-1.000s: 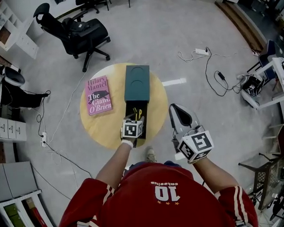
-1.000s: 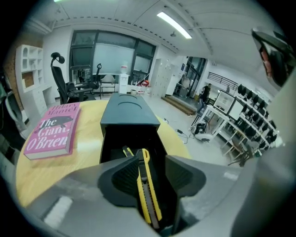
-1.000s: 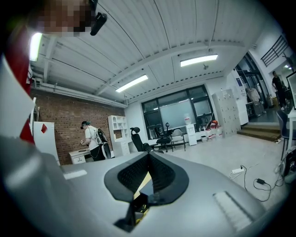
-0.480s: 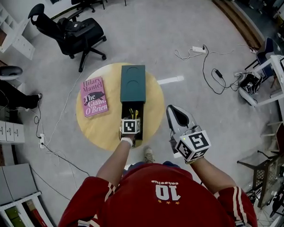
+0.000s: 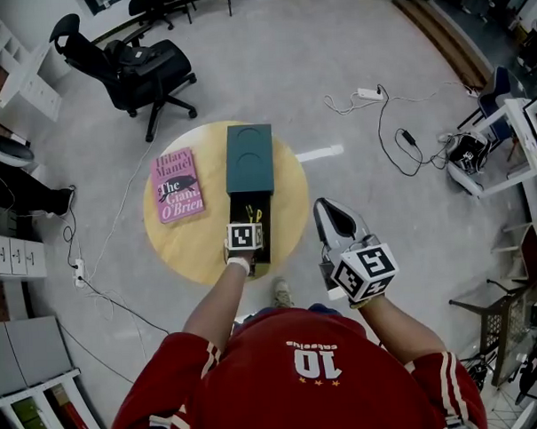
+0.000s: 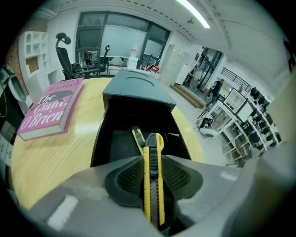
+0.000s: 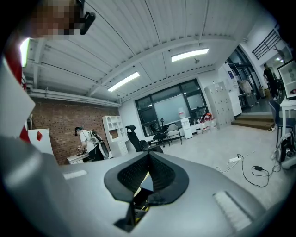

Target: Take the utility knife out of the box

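A dark green box (image 5: 249, 157) lies on the round wooden table (image 5: 199, 248), its black tray (image 6: 99, 139) pulled out toward me. A yellow-and-black utility knife (image 6: 153, 143) stands in the tray, with a second yellow tool (image 6: 137, 139) beside it. My left gripper (image 6: 152, 162) reaches steeply down into the tray (image 5: 246, 230). Its jaws are closing, and both pads (image 6: 132, 173) press on the knife's sides. My right gripper (image 5: 333, 217) hangs off the table's right edge over the floor, shut and empty (image 7: 148, 155).
A pink book (image 5: 177, 185) lies left of the box on the table. A black office chair (image 5: 142, 68) stands beyond it. A power strip and cables (image 5: 398, 132) trail over the floor at the right. Shelves and desks line the room's edges.
My left gripper has sunk a little into the tray and its jaws have come in onto the knife. The right gripper has stayed where it was.
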Available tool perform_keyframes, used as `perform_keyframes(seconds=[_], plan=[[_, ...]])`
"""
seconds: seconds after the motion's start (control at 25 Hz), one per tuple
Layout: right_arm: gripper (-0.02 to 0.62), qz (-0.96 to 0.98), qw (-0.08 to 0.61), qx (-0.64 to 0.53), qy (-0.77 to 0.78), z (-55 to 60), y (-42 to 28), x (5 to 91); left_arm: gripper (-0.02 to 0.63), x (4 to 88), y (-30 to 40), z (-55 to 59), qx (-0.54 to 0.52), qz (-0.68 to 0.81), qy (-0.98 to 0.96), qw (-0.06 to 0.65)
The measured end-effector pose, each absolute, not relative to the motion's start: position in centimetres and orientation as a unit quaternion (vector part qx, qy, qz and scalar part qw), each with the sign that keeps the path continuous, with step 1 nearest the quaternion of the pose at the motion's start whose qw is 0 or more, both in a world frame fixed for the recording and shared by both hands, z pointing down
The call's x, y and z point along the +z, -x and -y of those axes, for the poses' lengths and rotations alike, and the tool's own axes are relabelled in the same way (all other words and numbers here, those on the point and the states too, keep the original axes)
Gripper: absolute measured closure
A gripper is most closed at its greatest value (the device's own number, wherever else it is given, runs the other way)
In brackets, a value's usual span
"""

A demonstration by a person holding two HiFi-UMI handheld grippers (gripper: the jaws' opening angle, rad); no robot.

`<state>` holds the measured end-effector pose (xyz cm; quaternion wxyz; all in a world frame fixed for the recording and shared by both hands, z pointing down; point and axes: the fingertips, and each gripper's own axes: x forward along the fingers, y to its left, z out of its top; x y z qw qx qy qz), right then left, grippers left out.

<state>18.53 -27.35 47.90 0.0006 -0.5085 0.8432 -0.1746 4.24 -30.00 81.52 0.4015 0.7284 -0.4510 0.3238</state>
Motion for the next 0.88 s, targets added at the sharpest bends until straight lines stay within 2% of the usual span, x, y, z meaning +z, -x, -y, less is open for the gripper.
perform_keyframes(seconds=[0.4, 0.88], plan=[[0.594, -0.845, 0.000, -0.153, 0.512, 25.6, -17.7, 46.2, 0.480, 76.3, -3.1, 30.2, 0.259, 0.458, -0.767, 0.367], [0.594, -0.857, 0.000, -0.115, 0.502, 22.0, -14.4, 42.8, 0.480, 62.7, 2.1, 27.7, 0.150, 0.471, -0.829, 0.262]])
